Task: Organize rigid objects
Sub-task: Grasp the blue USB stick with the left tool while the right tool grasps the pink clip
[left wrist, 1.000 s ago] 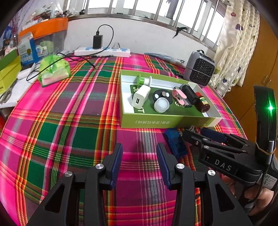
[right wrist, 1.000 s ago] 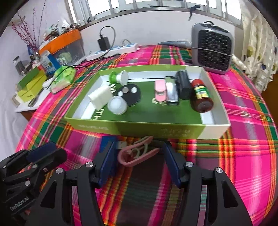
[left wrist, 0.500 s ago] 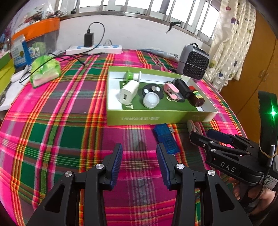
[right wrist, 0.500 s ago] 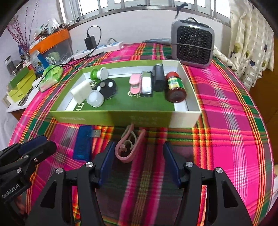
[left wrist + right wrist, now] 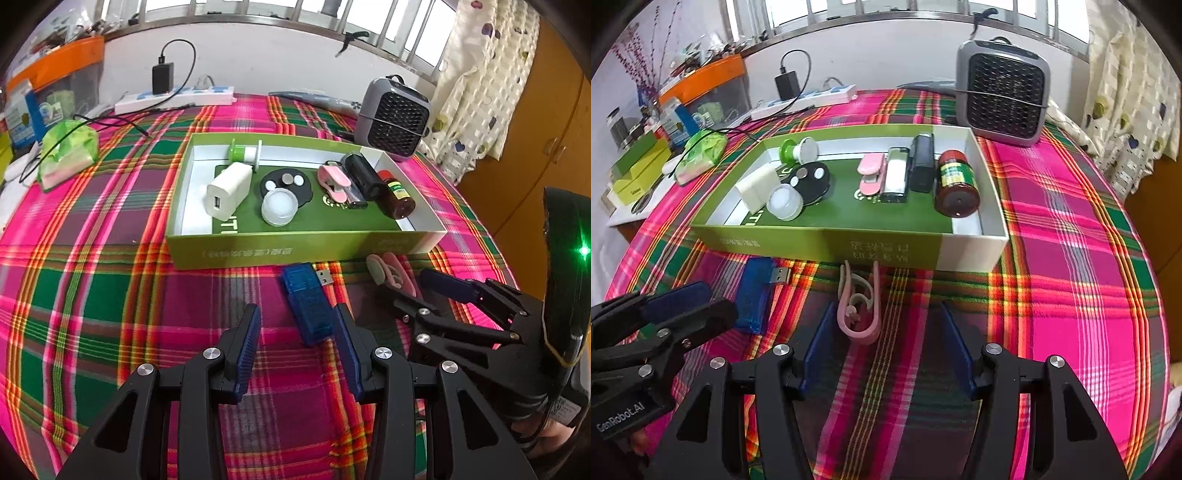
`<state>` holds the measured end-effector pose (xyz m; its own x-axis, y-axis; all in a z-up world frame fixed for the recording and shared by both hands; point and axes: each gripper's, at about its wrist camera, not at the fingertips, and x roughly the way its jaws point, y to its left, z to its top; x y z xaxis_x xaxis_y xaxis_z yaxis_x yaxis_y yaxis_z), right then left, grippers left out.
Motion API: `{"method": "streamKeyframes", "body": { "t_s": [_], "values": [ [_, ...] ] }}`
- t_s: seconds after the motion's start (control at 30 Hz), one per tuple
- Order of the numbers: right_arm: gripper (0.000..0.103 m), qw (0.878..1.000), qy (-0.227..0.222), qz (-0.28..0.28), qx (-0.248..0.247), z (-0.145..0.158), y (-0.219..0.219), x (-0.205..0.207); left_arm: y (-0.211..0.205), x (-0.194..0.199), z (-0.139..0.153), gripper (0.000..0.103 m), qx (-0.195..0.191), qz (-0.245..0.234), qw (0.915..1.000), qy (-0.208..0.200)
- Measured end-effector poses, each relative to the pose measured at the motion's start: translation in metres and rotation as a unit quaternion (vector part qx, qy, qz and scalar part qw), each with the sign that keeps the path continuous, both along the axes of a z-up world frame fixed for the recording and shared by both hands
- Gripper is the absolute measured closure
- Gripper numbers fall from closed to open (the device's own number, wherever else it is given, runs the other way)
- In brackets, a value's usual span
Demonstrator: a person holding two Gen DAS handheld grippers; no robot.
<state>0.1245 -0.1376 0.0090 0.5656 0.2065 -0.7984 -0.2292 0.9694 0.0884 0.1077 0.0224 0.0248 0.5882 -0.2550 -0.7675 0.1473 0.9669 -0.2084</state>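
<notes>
A green box (image 5: 258, 254) (image 5: 827, 242) on the plaid tablecloth holds a white charger (image 5: 227, 194), a green spool (image 5: 243, 151), a black disc (image 5: 286, 184), a white cap (image 5: 279, 206), a pink clip (image 5: 332, 181), a black block (image 5: 364, 175) and a brown bottle (image 5: 395, 192). In front of the box lie a blue USB stick (image 5: 308, 304) (image 5: 755, 295) and a pink clip (image 5: 858, 308) (image 5: 391, 273). My left gripper (image 5: 297, 332) is open, with the stick's near end just inside its right finger. My right gripper (image 5: 886, 336) is open, with the pink clip just inside its left finger.
A grey fan heater (image 5: 1003, 92) stands behind the box at the right. A power strip with a black charger (image 5: 173, 98), a green pouch (image 5: 68, 151) and boxes (image 5: 639, 166) lie at the back left. A curtain (image 5: 480, 85) hangs at the right.
Both grippers have drawn back from the box and shifted. The stick now lies inside the left jaws' right side, and the pink clip lies at the right gripper's left finger. Both stay open.
</notes>
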Motion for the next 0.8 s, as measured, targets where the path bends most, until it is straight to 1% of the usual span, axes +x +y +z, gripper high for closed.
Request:
{"method": "streamKeyframes", "body": {
  "t_s": [0.2, 0.33, 0.43, 0.57, 0.8],
  "values": [
    [0.046, 1.0, -0.003, 0.016, -0.01, -0.001, 0.001, 0.003, -0.013, 0.006, -0.004, 0.063, 0.017, -0.009, 0.9998, 0.007],
    [0.046, 1.0, -0.005, 0.017, -0.02, -0.001, -0.001, 0.004, -0.016, 0.011, -0.007, 0.063, 0.035, -0.007, 0.9993, 0.01],
    [0.046, 0.999, -0.007, 0.02, -0.025, -0.001, -0.002, 0.005, -0.017, 0.013, -0.009, 0.063, 0.041, -0.004, 0.9991, 0.012],
    [0.046, 0.999, -0.009, 0.025, -0.028, -0.002, -0.002, 0.006, -0.018, 0.015, -0.011, 0.063, 0.069, -0.001, 0.9976, 0.005],
    [0.046, 0.999, -0.013, 0.029, -0.031, -0.002, -0.002, 0.006, -0.015, 0.018, -0.012, 0.063, 0.064, -0.004, 0.998, 0.0]
  ]
}}
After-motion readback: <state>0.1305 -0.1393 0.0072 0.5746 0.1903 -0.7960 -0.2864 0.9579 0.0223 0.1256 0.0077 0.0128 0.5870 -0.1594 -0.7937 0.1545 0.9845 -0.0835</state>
